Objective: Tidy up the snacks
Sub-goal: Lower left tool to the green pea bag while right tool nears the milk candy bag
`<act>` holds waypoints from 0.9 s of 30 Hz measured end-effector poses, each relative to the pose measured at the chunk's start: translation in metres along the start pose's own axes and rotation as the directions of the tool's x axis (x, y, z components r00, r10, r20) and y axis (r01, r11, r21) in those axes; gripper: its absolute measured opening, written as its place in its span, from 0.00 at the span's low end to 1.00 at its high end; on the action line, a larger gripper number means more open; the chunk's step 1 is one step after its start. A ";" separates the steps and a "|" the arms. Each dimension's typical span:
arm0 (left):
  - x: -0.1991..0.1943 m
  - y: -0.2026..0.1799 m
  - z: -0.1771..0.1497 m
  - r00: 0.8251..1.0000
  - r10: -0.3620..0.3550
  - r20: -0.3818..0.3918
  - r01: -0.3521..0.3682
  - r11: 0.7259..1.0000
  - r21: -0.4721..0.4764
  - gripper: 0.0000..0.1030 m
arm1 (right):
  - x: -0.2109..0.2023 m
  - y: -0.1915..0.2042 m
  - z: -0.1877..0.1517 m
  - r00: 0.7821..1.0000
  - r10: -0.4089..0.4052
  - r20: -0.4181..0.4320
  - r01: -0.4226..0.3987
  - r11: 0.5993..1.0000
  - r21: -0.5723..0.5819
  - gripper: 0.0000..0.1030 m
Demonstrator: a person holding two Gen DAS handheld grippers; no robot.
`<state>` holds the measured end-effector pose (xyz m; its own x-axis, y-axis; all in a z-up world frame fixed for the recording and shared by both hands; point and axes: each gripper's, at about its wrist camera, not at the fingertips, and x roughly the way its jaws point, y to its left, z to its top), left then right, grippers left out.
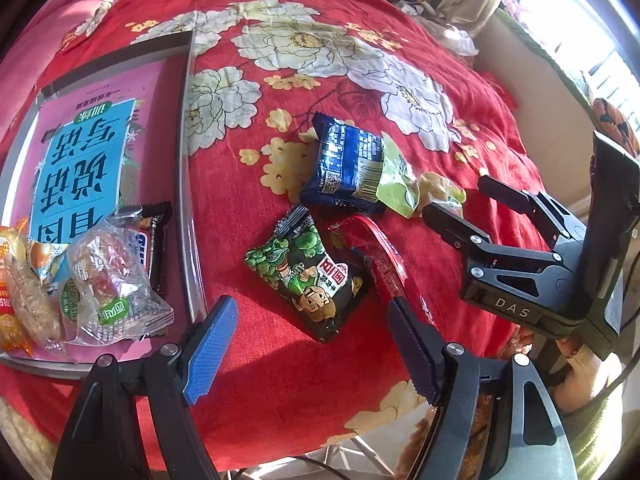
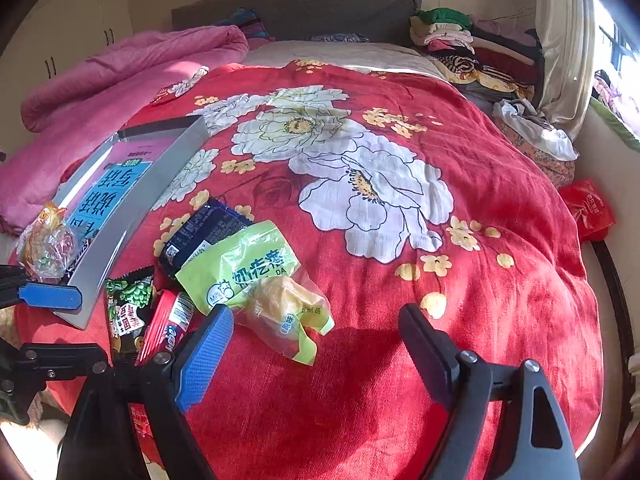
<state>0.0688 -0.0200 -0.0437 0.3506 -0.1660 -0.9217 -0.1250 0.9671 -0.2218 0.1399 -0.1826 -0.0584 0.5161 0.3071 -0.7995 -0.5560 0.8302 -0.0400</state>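
We see a bed covered by a red floral bedspread point(image 2: 500, 280), with a shallow grey tray point(image 1: 185, 184) at the left of the left wrist frame. A pink book point(image 1: 86, 152) lies in the tray, and a heap of clear-wrapped snacks point(image 1: 100, 280) sits on the book's near end, at lower left.

Four packets lie loose on the bedspread at mid-frame: a dark blue packet point(image 1: 346, 164), a light green milk-snack bag point(image 2: 256, 276) overlapping its right side, a green pea packet point(image 1: 316, 276) nearer to us, and a red packet point(image 1: 388, 264) just beside it.

Our left claw point(image 1: 316, 348) is spread wide, empty, above the pea packet. Our right claw point(image 2: 316, 356) is likewise spread and empty, just short of the green bag.
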 end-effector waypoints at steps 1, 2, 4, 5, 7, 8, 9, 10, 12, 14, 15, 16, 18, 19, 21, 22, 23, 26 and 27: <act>0.001 0.000 0.000 1.000 -0.007 0.002 0.007 1.000 -0.007 0.76 | 0.004 0.001 0.000 1.000 -0.007 -0.011 0.007 1.000 -0.013 0.82; 0.002 0.000 0.001 1.000 -0.008 0.002 0.008 1.000 -0.013 0.75 | 0.008 0.002 0.000 1.000 -0.014 -0.019 0.013 1.000 -0.023 0.82; 0.005 0.000 0.002 1.000 -0.010 0.001 0.010 1.000 -0.027 0.75 | 0.014 0.005 0.002 0.999 -0.025 -0.028 0.024 0.999 -0.045 0.82; 0.007 0.001 0.002 1.000 -0.013 -0.001 0.013 0.999 -0.036 0.75 | 0.016 0.005 0.002 0.999 -0.026 -0.027 0.025 0.998 -0.054 0.82; 0.011 0.004 0.003 1.000 -0.022 -0.011 0.021 0.998 -0.063 0.73 | 0.020 0.006 0.004 0.999 -0.026 -0.028 0.024 0.998 -0.065 0.82; 0.013 0.005 0.004 1.000 -0.026 -0.012 0.025 0.997 -0.075 0.70 | 0.022 0.007 0.004 0.999 -0.025 -0.027 0.023 0.997 -0.071 0.82; 0.014 0.006 0.004 1.000 -0.028 -0.008 0.028 0.996 -0.082 0.66 | 0.024 0.007 0.005 0.999 -0.024 -0.027 0.022 0.997 -0.075 0.82; 0.015 0.007 0.006 0.999 -0.035 -0.008 0.034 0.995 -0.089 0.65 | 0.026 0.007 0.006 0.999 -0.022 -0.027 0.019 0.997 -0.077 0.82; 0.017 0.009 0.008 0.999 -0.040 -0.005 0.039 0.994 -0.105 0.63 | 0.030 0.007 0.008 1.000 -0.004 -0.022 0.002 0.997 -0.078 0.82; 0.018 0.009 0.010 0.999 -0.039 0.004 0.039 0.993 -0.111 0.61 | 0.033 0.005 0.010 1.000 0.016 -0.020 -0.017 0.998 -0.068 0.80; 0.018 0.009 0.011 0.999 -0.038 0.005 0.038 0.993 -0.116 0.59 | 0.034 0.004 0.011 0.999 0.029 -0.019 -0.030 0.998 -0.062 0.79; 0.019 0.010 0.012 0.999 -0.035 0.007 0.036 0.992 -0.121 0.58 | 0.034 0.004 0.012 0.999 0.039 -0.016 -0.039 0.998 -0.058 0.75; 0.019 0.010 0.013 0.999 -0.032 0.014 0.033 0.992 -0.123 0.53 | 0.035 0.005 0.014 0.999 0.049 -0.008 -0.050 0.997 -0.061 0.70; 0.020 0.010 0.013 1.000 -0.026 0.013 0.028 0.992 -0.120 0.52 | 0.034 0.006 0.015 0.999 0.054 -0.002 -0.054 0.996 -0.066 0.66; 0.021 0.010 0.014 1.000 -0.022 0.014 0.023 0.993 -0.117 0.50 | 0.035 0.007 0.016 0.998 0.063 -0.003 -0.063 0.996 -0.068 0.64; 0.023 0.008 0.016 1.000 -0.018 0.014 0.019 0.994 -0.111 0.49 | 0.035 0.006 0.015 0.998 0.069 -0.008 -0.070 0.996 -0.062 0.64; 0.023 0.007 0.016 1.000 -0.014 0.015 0.015 0.995 -0.102 0.49 | 0.035 0.004 0.015 0.997 0.082 -0.010 -0.082 0.996 -0.047 0.64; 0.027 0.003 0.018 1.000 -0.007 0.022 0.009 0.997 -0.074 0.46 | 0.034 -0.007 0.016 0.991 0.134 -0.002 -0.134 0.991 0.020 0.64; 0.027 0.002 0.018 1.000 -0.005 0.024 0.006 0.998 -0.065 0.46 | 0.033 -0.011 0.016 0.990 0.143 0.004 -0.143 0.989 0.039 0.64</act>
<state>0.0954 -0.0191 -0.0636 0.3734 -0.1659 -0.9127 -0.1828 0.9514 -0.2477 0.1735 -0.1741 -0.0744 0.4343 0.4246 -0.7944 -0.5984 0.7952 0.0979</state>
